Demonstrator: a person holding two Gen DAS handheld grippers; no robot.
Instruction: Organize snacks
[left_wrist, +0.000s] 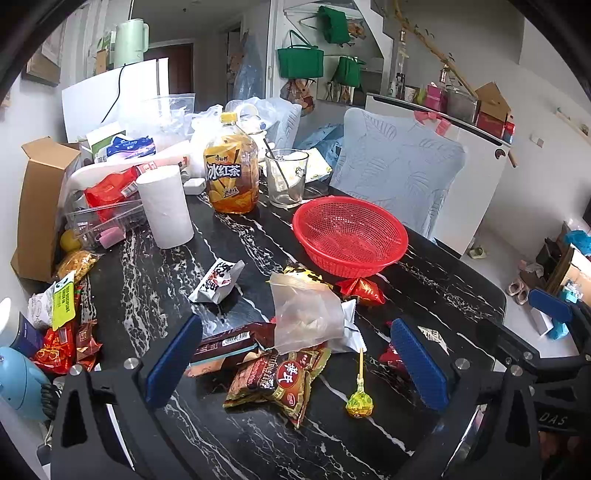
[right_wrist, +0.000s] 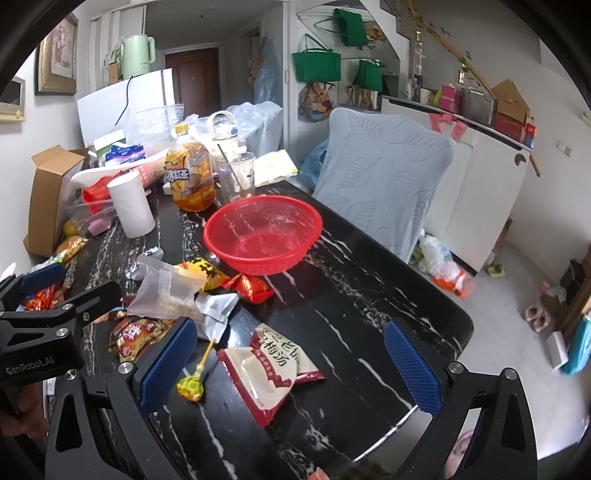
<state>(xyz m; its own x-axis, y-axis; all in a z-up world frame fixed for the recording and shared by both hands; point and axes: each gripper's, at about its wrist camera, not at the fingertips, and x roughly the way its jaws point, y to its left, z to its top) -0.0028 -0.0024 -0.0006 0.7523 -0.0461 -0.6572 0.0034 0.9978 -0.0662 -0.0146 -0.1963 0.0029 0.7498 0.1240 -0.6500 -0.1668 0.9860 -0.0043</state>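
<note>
An empty red mesh basket (left_wrist: 350, 232) (right_wrist: 262, 233) stands on the black marble table (left_wrist: 436, 288). Loose snacks lie in front of it: a clear plastic bag (left_wrist: 308, 314) (right_wrist: 168, 290), a brown-red peanut packet (left_wrist: 280, 380) (right_wrist: 135, 334), a dark chocolate bar (left_wrist: 229, 343), a yellow lollipop (left_wrist: 359, 400) (right_wrist: 192, 384), a red candy (left_wrist: 364, 290) (right_wrist: 249, 288), a white packet (left_wrist: 218, 282). A red-white plum-soup packet (right_wrist: 269, 373) lies between the right gripper's fingers. My left gripper (left_wrist: 297, 363) is open above the peanut packet. My right gripper (right_wrist: 291, 367) is open and empty.
At the back stand an iced-tea bottle (left_wrist: 231, 171), a glass with a spoon (left_wrist: 286, 177), a paper roll (left_wrist: 166, 206) and a cardboard box (left_wrist: 40, 206). More snack packets (left_wrist: 66, 332) pile at the left edge. A covered chair (right_wrist: 380, 177) stands beyond the table.
</note>
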